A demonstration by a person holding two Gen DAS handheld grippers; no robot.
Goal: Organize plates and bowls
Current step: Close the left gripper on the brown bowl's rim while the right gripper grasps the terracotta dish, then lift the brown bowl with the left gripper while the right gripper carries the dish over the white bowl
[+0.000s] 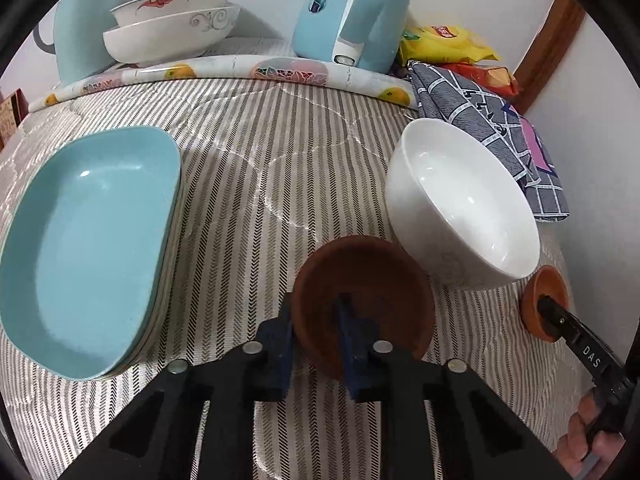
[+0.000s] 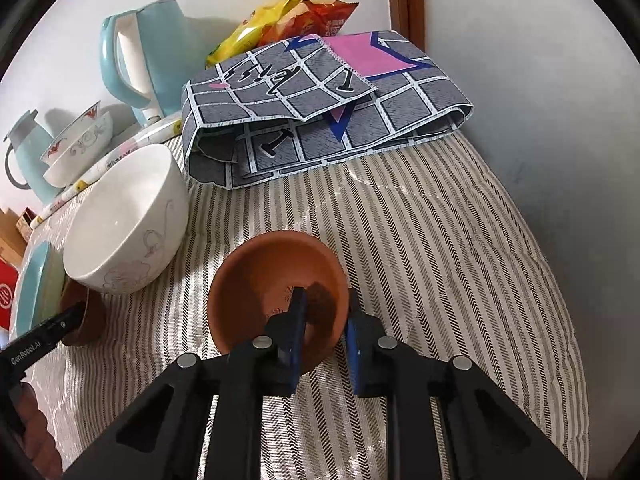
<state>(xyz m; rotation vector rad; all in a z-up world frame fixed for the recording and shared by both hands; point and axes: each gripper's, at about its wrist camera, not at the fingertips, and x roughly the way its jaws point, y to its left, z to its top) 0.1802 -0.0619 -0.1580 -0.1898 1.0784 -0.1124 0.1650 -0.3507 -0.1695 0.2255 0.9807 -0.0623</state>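
My left gripper [image 1: 316, 320] is shut on the rim of a brown bowl [image 1: 372, 280], one finger inside and one outside. My right gripper [image 2: 326, 312] is shut the same way on the rim of a second brown bowl [image 2: 264, 272]; that bowl also shows at the right edge of the left wrist view [image 1: 538, 292]. A large white bowl [image 1: 464, 204] stands between the two brown bowls, also in the right wrist view [image 2: 124, 220]. A stack of light blue plates [image 1: 88, 248] lies at the left on the striped cloth.
Two stacked patterned bowls [image 1: 172, 24], a blue jug [image 1: 80, 28] and a blue kettle [image 1: 352, 12] stand at the back behind a rolled mat [image 1: 240, 70]. A folded grey checked cloth [image 2: 320, 108] and snack bags [image 2: 280, 20] lie at the back right by the wall.
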